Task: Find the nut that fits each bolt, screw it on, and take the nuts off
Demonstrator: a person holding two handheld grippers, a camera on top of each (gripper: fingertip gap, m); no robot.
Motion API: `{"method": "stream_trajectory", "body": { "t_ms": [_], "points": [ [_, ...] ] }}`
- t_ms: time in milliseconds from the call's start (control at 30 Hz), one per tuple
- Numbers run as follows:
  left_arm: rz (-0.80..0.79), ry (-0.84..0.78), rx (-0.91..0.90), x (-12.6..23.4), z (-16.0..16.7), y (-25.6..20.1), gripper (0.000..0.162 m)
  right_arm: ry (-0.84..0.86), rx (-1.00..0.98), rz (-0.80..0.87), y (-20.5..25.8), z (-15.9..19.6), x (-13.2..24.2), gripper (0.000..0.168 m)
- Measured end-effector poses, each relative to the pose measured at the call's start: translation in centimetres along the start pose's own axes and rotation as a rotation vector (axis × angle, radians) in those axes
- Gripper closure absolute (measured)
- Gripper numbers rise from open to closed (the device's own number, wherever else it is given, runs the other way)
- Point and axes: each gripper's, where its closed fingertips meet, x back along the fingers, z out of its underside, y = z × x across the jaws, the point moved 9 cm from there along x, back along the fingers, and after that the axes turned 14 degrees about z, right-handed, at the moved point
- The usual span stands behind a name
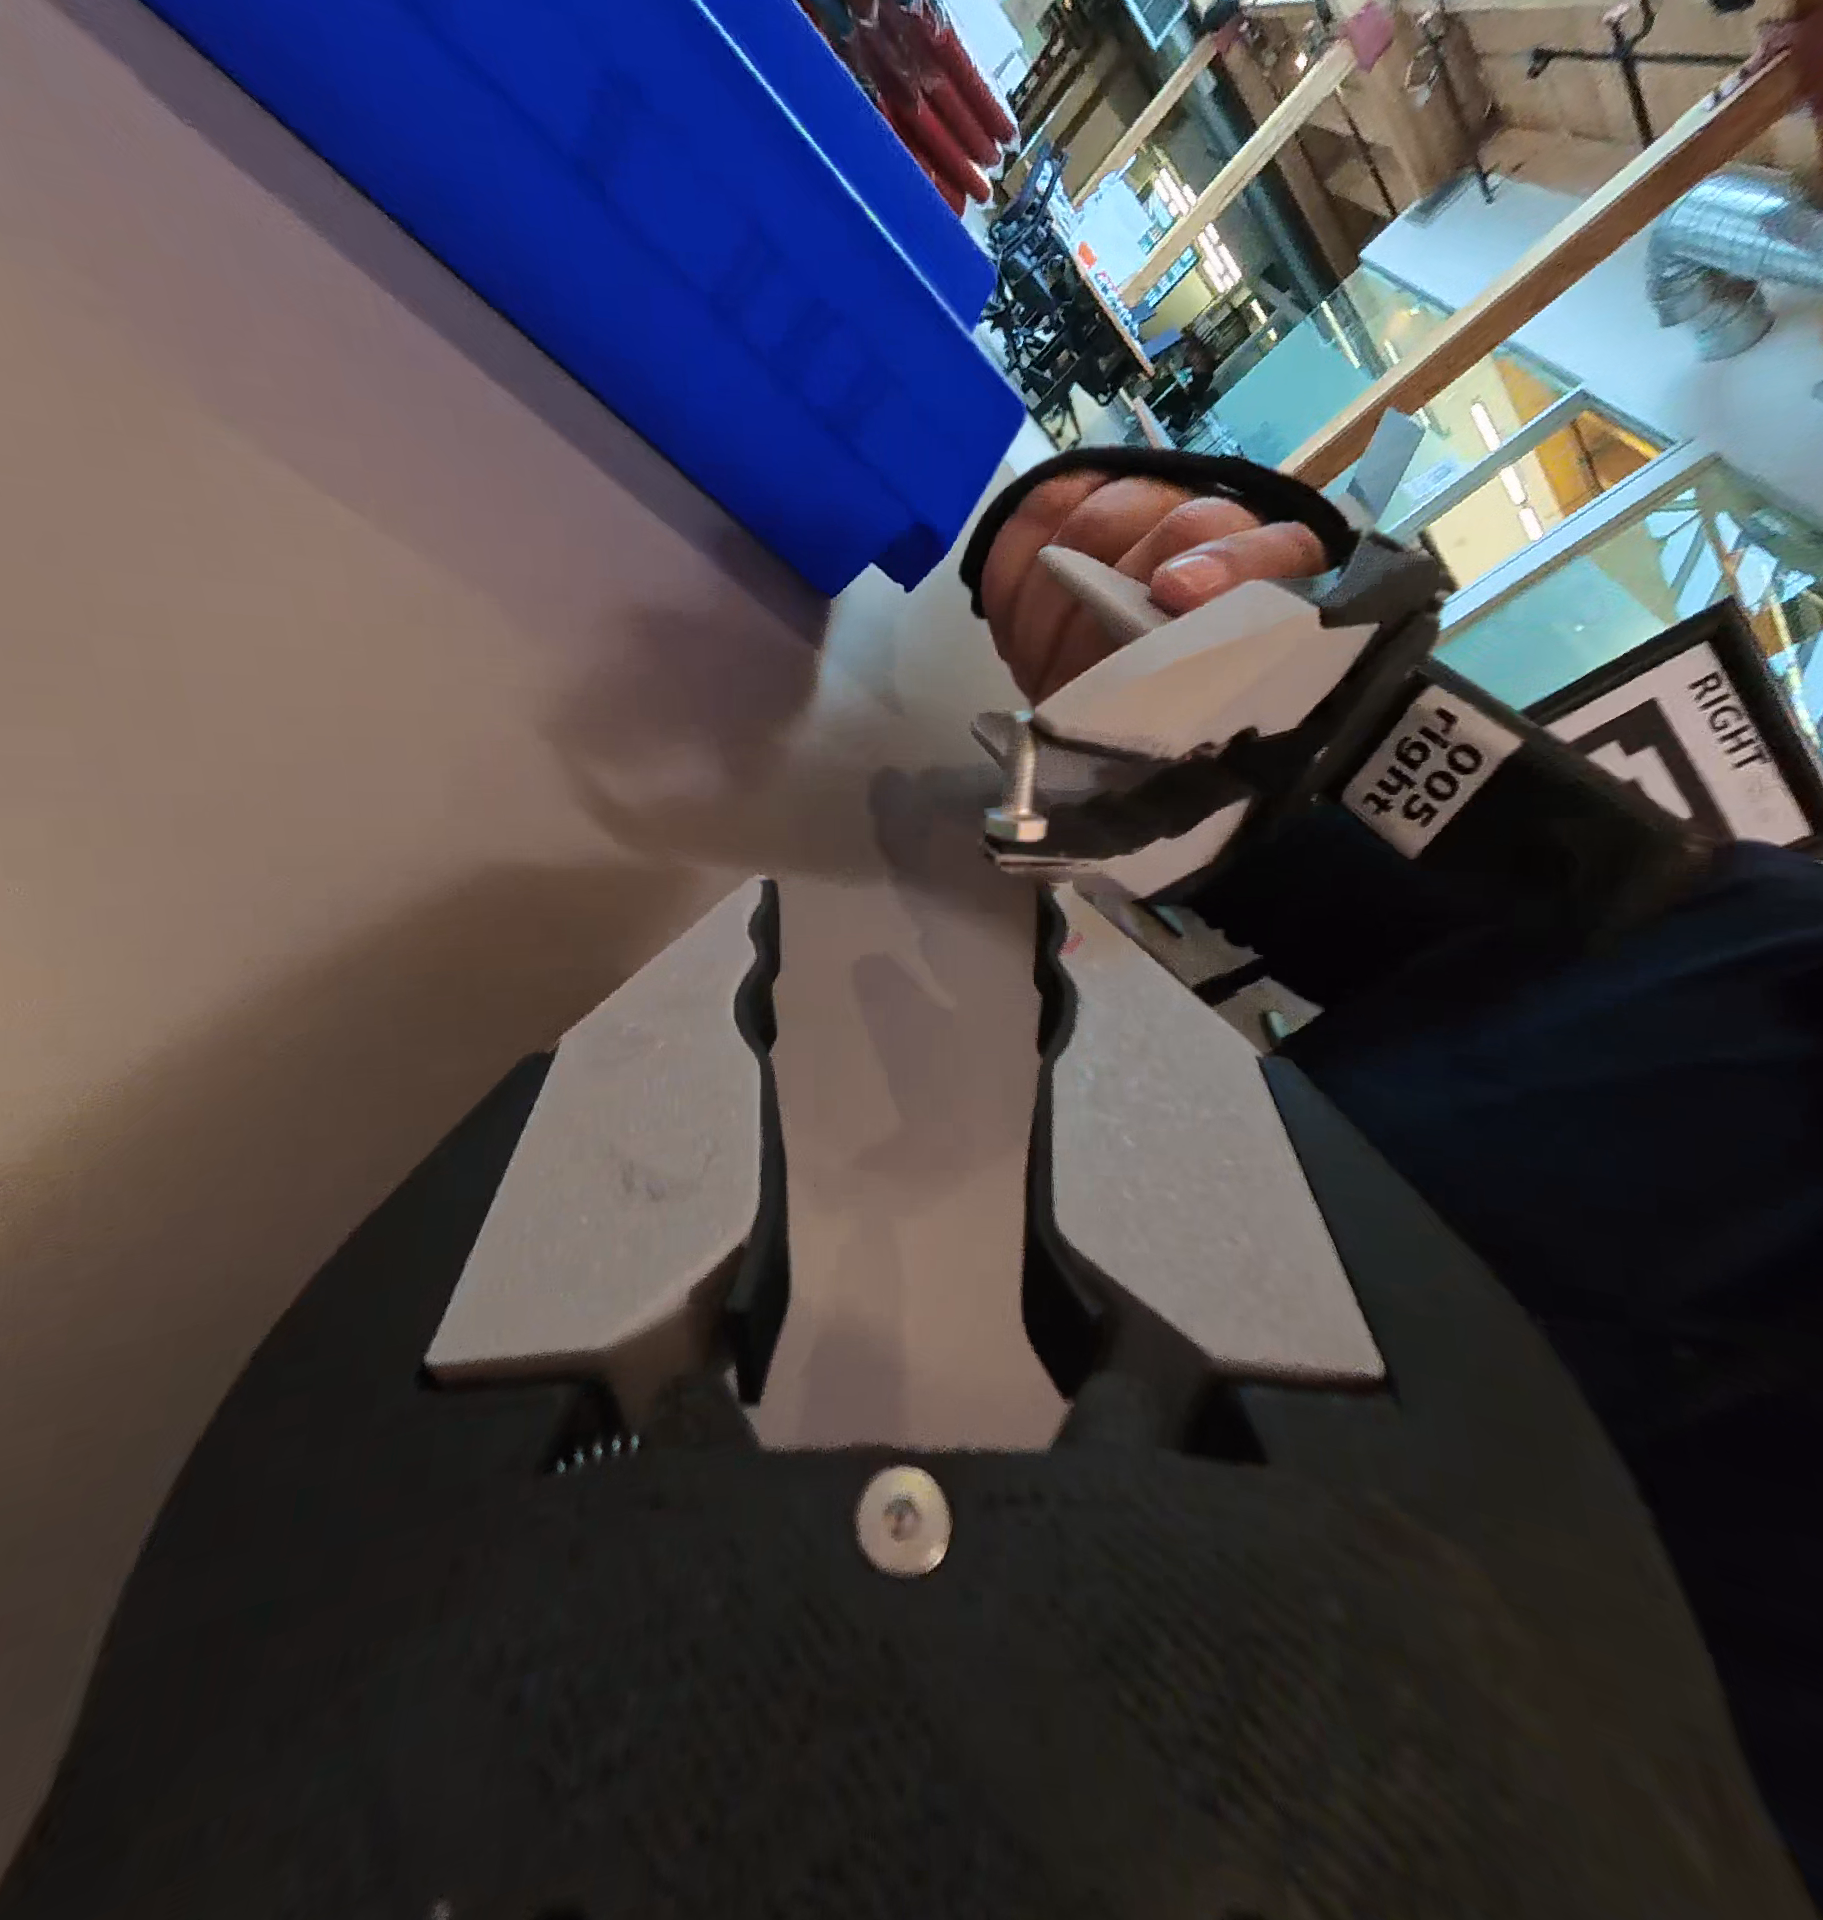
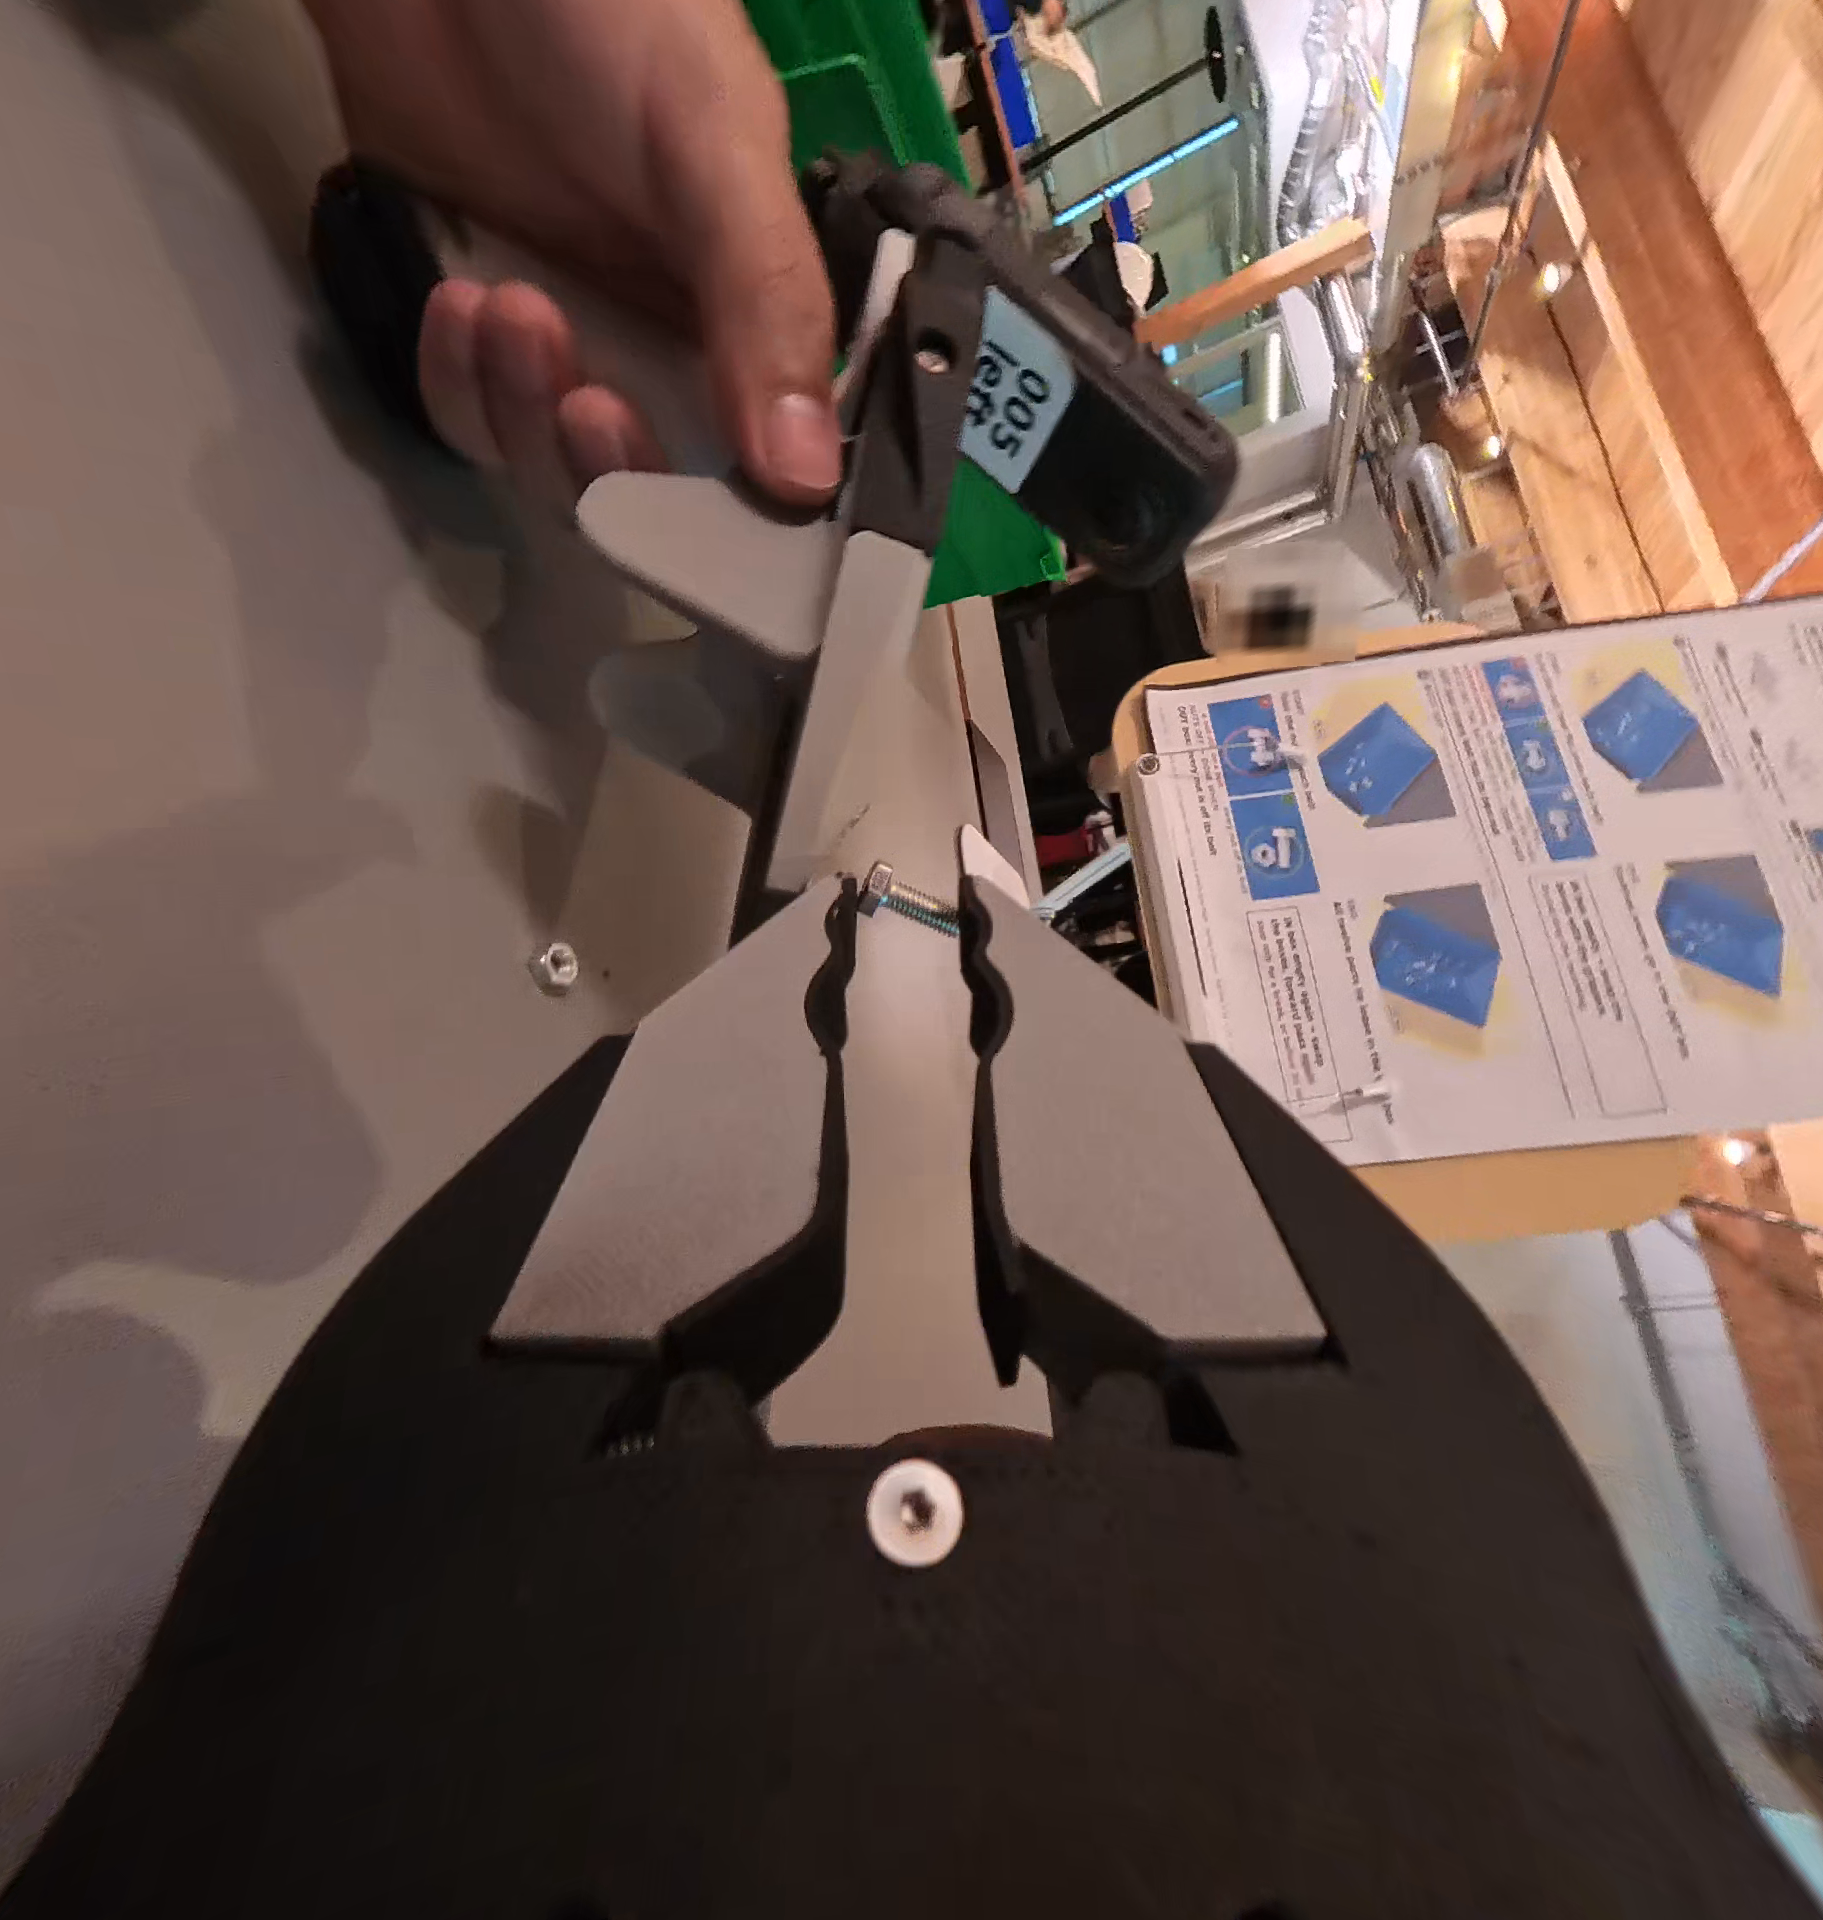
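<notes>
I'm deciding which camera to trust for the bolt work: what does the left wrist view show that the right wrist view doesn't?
Only the left wrist view shows the blue bin and the open left gripper.

Only the right wrist view shows a loose nut on the table, a green bin and an instruction sheet.

Both show the bolt held across the right gripper tips.

Mostly grey, black and one loud blue bin

Both tools, left tool (image 1: 902,914) and right tool (image 2: 905,899), have pale grey fingers with black inner edges on a textured black body. The bolt (image 2: 907,902) is shiny silver, same as the loose nut (image 2: 553,964) on the off-white counter (image 1: 211,727). The bin (image 1: 678,260) is solid bright blue, the other bin (image 2: 876,114) plain green. The instruction sheet (image 2: 1509,883) is white with blue picture squares on yellowish patches, sitting on a light tan board.
</notes>
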Motion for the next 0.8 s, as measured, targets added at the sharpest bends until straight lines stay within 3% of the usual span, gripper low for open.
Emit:
{"method": "stream_trajectory", "body": {
  "t_ms": [233, 400, 533, 667, 733, 800],
  "points": [
    [-0.090, -0.005, -0.052, 1.2, -0.3, 0.1, 0.112, -0.049, -0.023, -0.045, -0.5, 0.3, 0.6, 0.152],
    [0.024, -0.058, -0.039, 0.7, -0.7, -0.4, 0.115, -0.068, -0.073, -0.094, -0.1, 0.2, 0.8, 0.152],
    [-0.002, -0.010, -0.054, -0.3, -0.2, -0.4, 0.115, -0.064, -0.084, -0.111, 0.3, 0.2, 0.7, 0.152],
    [0.058, -0.037, -0.063, -0.6, -0.5, -0.8, 0.137, -0.057, -0.082, -0.099, 0.4, 0.2, 0.5, 0.161],
    [0.093, -0.028, -0.080, -0.8, -0.4, -1.3, 0.158, -0.048, -0.084, -0.104, 0.5, 0.3, 0.5, 0.160],
    [0.065, -0.013, -0.095, -0.8, -0.3, -1.3, 0.162, -0.050, -0.084, -0.110, 0.7, 0.4, 0.5, 0.160]
  ]
}}
